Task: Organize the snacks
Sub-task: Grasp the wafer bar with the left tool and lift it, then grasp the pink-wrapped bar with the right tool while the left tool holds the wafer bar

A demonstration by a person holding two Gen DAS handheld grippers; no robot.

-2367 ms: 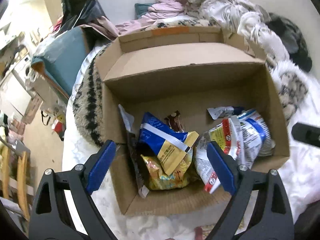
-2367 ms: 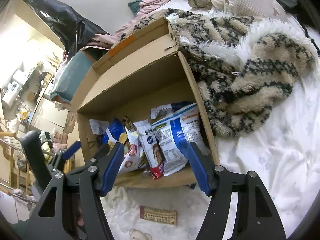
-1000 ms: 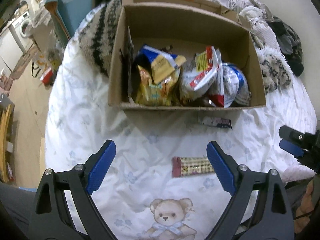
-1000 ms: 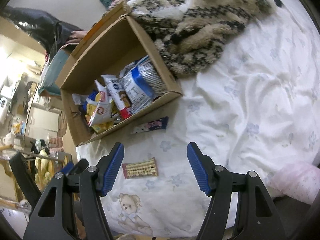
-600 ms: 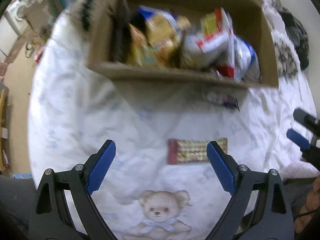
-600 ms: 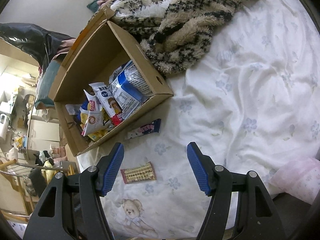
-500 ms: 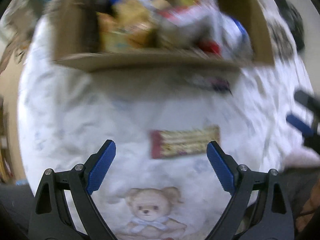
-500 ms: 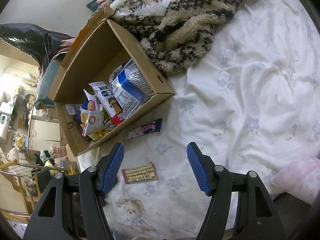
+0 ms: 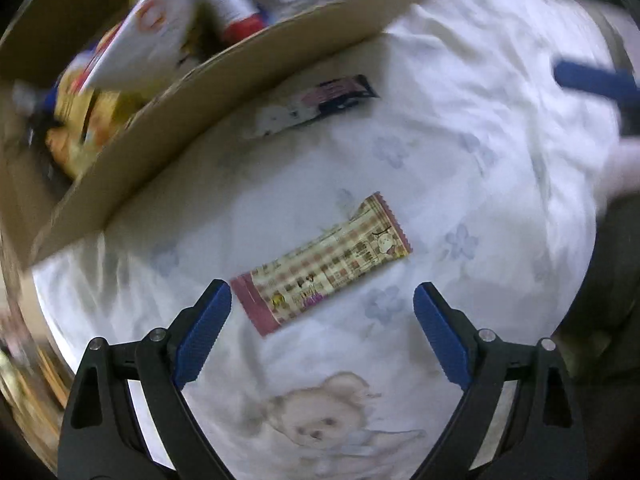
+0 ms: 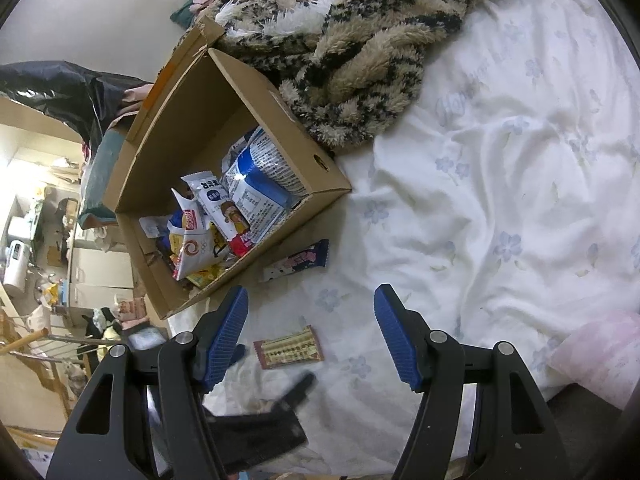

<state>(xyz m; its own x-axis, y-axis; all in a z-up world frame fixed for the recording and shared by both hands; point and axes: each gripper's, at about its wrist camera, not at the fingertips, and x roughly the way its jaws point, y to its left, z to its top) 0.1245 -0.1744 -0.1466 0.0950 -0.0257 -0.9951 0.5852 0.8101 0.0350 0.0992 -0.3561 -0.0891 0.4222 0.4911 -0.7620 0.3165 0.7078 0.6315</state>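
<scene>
A checked pink-and-cream snack bar [image 9: 324,268] lies flat on the white bedsheet, just ahead of my open, empty left gripper [image 9: 322,312]. It also shows in the right wrist view [image 10: 289,347]. A dark blue-and-pink snack bar [image 9: 316,104] lies beside the cardboard box [image 9: 168,132], which holds several snack bags. In the right wrist view the box [image 10: 320,168] and the dark bar [image 10: 298,262] lie ahead of my open, empty right gripper [image 10: 310,320]. My left gripper [image 10: 272,372] shows there, low over the checked bar.
A furry patterned blanket [image 10: 360,40] lies behind the box. A teddy bear print [image 9: 320,424] marks the sheet under my left gripper. A pink pillow [image 10: 596,356] sits at the bed's right edge. Cluttered shelves and floor [image 10: 40,240] lie left of the bed.
My left gripper has dropped down and forward towards the checked bar, which now sits close between its fingers. My right gripper has stayed almost still.
</scene>
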